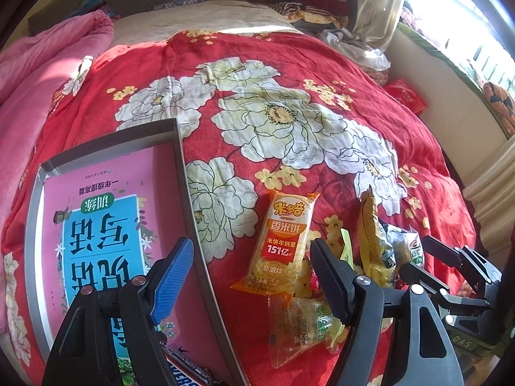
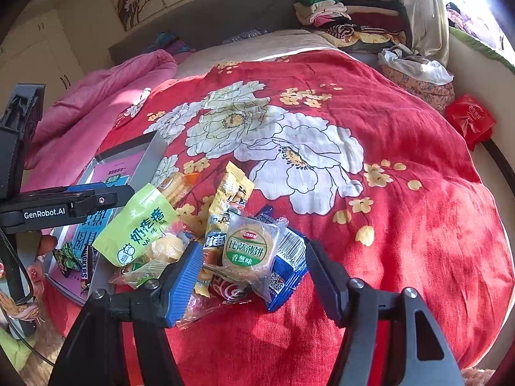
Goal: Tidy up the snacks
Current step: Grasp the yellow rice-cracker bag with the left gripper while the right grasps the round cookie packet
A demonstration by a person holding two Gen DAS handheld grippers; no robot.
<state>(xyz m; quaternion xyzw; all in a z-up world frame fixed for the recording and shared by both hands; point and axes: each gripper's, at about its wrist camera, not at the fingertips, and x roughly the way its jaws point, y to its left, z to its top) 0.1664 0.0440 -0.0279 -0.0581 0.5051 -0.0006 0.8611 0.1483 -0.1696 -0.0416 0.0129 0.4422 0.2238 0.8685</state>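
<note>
I run both tongs above a red floral bedspread (image 1: 289,64). The left gripper (image 1: 251,273) stands wide with nothing between its pads; its blue finger (image 1: 173,276) hangs over a grey shallow cardboard box (image 1: 180,148) lined with a pink book, while its black finger sits over the snack pile. Between the two fingers, on the bedspread, lies a long orange-yellow rice cracker packet (image 1: 283,238). A brown chocolate bar (image 1: 190,371) lies inside the box, below the blue finger. The right gripper (image 2: 254,276) is half open, with no pad pressing; a round clear-wrapped biscuit with a green label (image 2: 249,252) lies between its fingers, a blue barcode packet (image 2: 289,263) beneath it, and a pale green pouch (image 2: 138,225) left of its blue finger
</note>
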